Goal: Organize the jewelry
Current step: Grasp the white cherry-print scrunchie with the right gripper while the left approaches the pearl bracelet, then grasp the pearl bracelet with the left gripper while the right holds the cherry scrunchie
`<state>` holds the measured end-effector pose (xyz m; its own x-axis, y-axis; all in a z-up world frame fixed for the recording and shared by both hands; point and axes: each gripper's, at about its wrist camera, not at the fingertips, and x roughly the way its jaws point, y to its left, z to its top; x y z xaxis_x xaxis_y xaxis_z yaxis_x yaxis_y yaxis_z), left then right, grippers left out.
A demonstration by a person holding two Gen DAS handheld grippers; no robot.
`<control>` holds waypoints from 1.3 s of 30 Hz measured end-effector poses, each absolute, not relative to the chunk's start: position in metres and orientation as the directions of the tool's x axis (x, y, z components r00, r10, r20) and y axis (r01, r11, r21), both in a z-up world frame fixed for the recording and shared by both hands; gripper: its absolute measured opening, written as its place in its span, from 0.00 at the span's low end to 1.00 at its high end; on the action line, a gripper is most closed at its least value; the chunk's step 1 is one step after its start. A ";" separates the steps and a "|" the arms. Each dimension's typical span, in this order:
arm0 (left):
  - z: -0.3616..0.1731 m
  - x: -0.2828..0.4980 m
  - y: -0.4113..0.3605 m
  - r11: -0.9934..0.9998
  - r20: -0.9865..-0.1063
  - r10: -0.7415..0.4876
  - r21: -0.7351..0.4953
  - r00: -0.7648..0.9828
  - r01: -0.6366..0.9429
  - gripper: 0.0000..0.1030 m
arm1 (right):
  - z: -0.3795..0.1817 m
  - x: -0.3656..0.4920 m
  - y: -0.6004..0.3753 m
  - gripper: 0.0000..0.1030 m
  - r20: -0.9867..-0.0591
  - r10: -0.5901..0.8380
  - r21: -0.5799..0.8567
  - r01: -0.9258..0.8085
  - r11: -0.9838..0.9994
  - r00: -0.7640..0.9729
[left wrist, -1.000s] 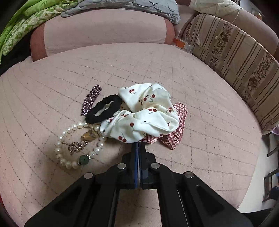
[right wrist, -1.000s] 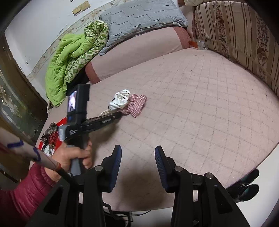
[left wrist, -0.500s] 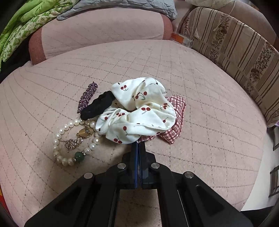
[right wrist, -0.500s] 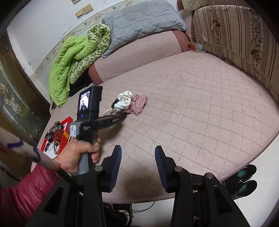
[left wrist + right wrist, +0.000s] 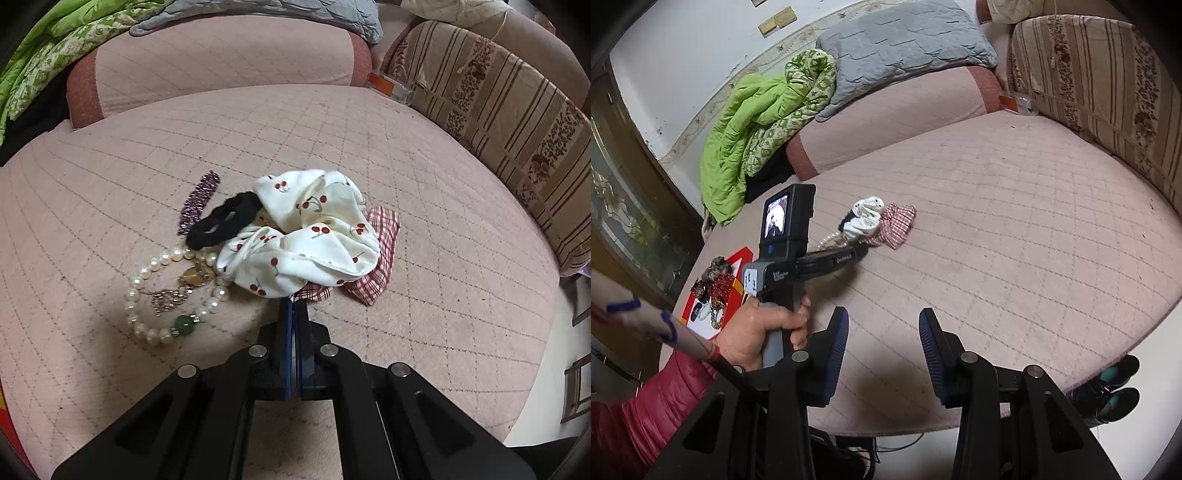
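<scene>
Several pieces [image 5: 258, 240] lie unsorted ahead of the left tongs [image 5: 294, 306], clenched on the cherry scrunchie's [image 5: 314, 236] hem; right tongs [image 5: 882, 332] released, far back.

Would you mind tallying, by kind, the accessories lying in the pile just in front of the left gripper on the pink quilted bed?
Fabric scrunchies: 3 – cherry-print scrunchie, red plaid scrunchie, black scrunchie
Bead bracelets: 1 – pearl bracelet
Sparkly hair clips: 1 – purple clip
Gold chain pieces: 1 – gold chain, possibly more than one tangled together
Total: 6
</scene>
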<state>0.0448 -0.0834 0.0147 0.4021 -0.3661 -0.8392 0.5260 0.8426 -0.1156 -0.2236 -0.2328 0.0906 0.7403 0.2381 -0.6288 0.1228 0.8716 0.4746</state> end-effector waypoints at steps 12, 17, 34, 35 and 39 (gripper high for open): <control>0.076 0.029 -0.008 0.857 -0.759 -0.477 -0.291 0.444 0.424 0.01 | 0.075 -0.159 -0.255 0.42 -0.625 0.260 0.536 0.163 0.828 0.736; 0.075 0.035 0.025 0.871 -0.765 -0.466 -0.311 0.444 0.379 0.01 | 0.066 -0.130 -0.249 0.42 -0.631 0.295 0.565 0.165 0.808 0.718; 0.065 0.011 0.068 0.879 -0.784 -0.443 -0.284 0.435 0.383 0.01 | 0.046 -0.020 -0.182 0.64 -0.632 0.412 0.588 0.059 0.807 0.656; 0.063 0.011 0.066 0.880 -0.789 -0.439 -0.282 0.430 0.381 0.01 | 0.041 -0.012 -0.177 0.61 -0.650 0.407 0.566 0.051 0.823 0.642; 0.061 0.014 0.056 0.874 -0.786 -0.450 -0.290 0.424 0.391 0.01 | 0.037 -0.009 -0.169 0.08 -0.674 0.386 0.500 0.005 0.866 0.630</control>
